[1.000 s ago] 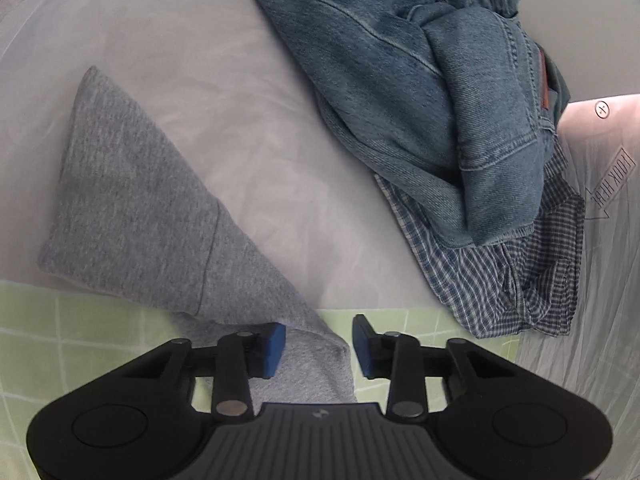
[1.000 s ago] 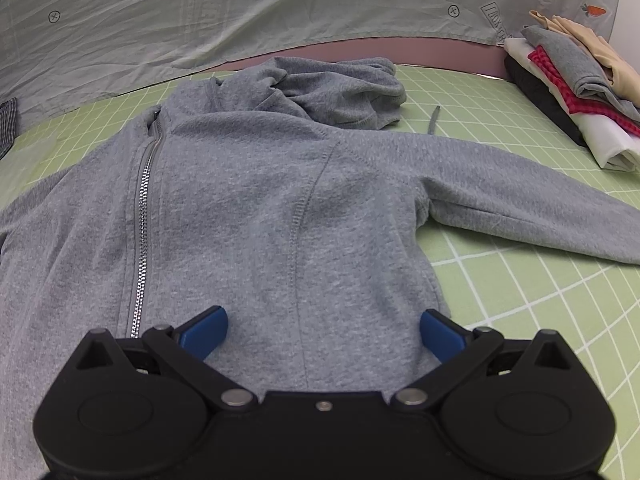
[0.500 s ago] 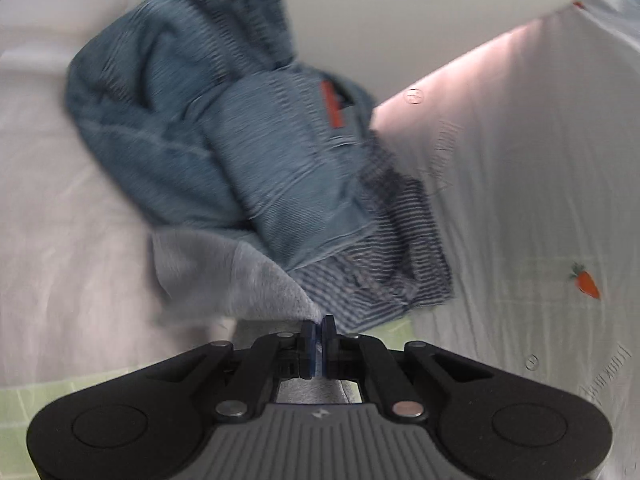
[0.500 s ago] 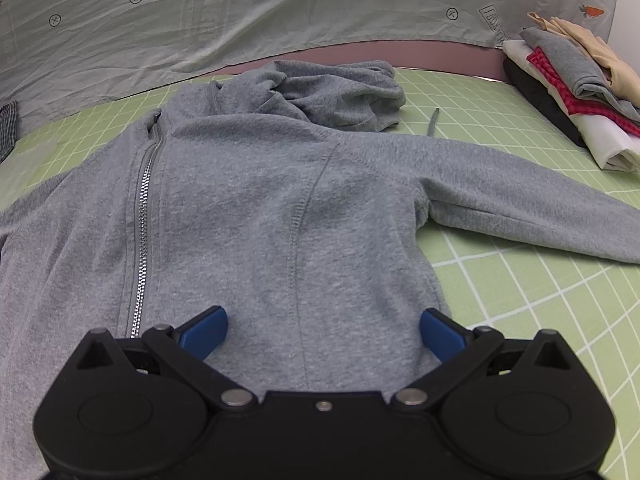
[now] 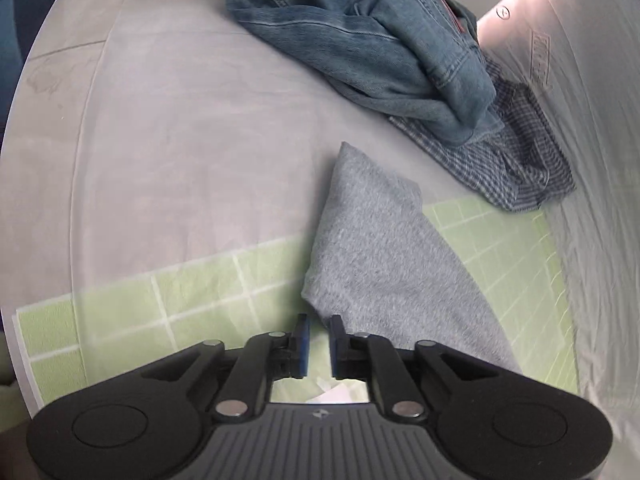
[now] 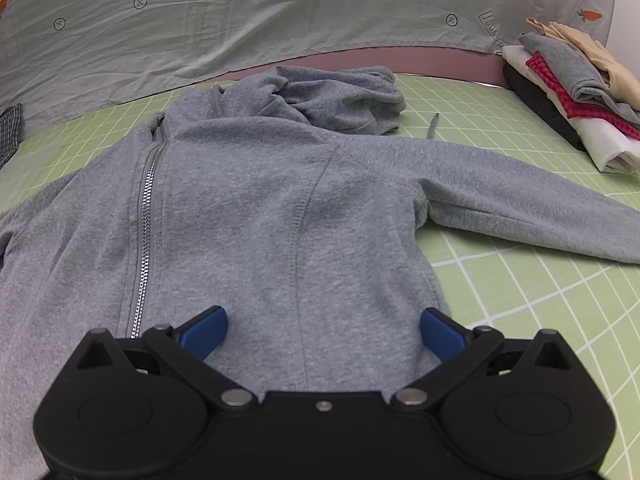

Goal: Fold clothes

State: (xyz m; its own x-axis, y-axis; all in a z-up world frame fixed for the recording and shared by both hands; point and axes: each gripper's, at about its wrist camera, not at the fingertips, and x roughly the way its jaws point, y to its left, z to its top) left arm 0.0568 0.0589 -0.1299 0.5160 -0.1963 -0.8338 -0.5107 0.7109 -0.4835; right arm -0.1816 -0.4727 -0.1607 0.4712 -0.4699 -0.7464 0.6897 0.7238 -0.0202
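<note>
Green gridded mat [image 6: 540, 300] over a pale sheet; carrot-print cloth [image 6: 280, 20] hangs behind. Gray hoodie [image 6: 260, 220] lies flat on the mat, zipper [image 6: 145, 216] up, hood [image 6: 340, 96] at the far end, long axis running away from the right gripper [image 6: 323, 330]. Right gripper hovers over the hem, jaws spread wide, gripping nothing. One sleeve [image 6: 520, 204] stretches out to the hoodie's right. Other sleeve end [image 5: 372, 240] lies just beyond the left gripper [image 5: 318, 344], slanting away from it; jaws opening, narrow gap, nothing between. Farther past that sleeve: crumpled jeans [image 5: 380, 40] on a checked shirt [image 5: 520, 160]. Folded stack [image 6: 572, 92] sits far right of the hoodie.
</note>
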